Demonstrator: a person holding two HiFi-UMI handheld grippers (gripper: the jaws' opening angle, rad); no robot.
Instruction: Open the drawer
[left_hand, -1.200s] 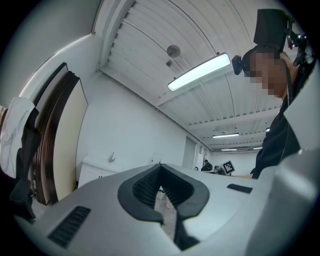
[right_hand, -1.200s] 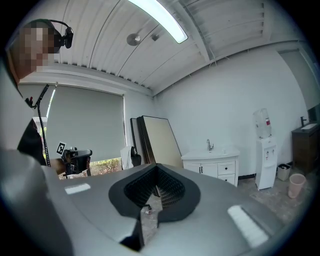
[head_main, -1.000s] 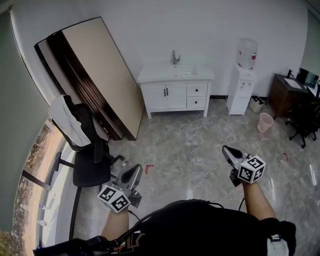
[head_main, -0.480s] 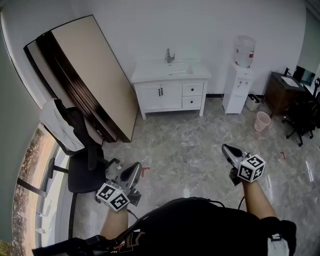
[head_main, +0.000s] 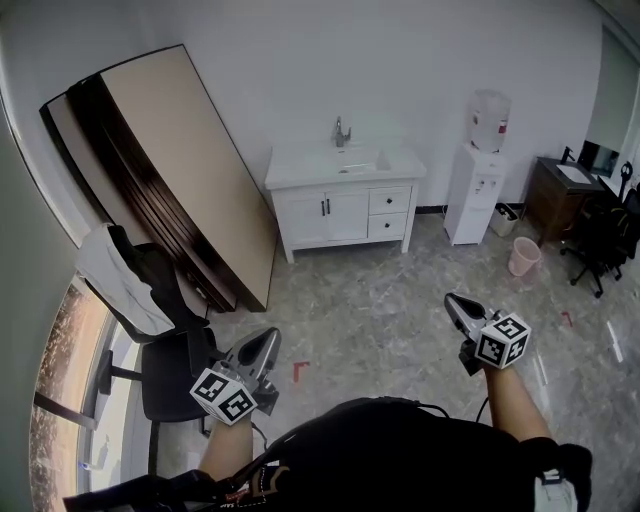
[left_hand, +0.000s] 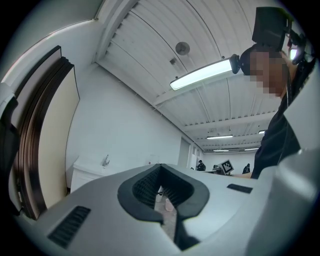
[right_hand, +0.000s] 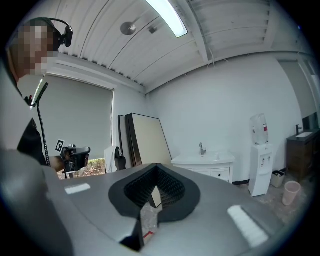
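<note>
Left gripper (head_main: 266, 340) and right gripper (head_main: 453, 299), both closed and empty, hang well apart from the 2 drawers (head_main: 389, 200) at the vanity's (head_main: 300, 172) right end.

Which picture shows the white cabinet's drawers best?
The head view: the white cabinet faces the camera, and both drawers show clearly on its right side. The right gripper view shows it small and far off, with the drawers tiny. The left gripper view shows only the cabinet's left part, with no drawers.
</note>
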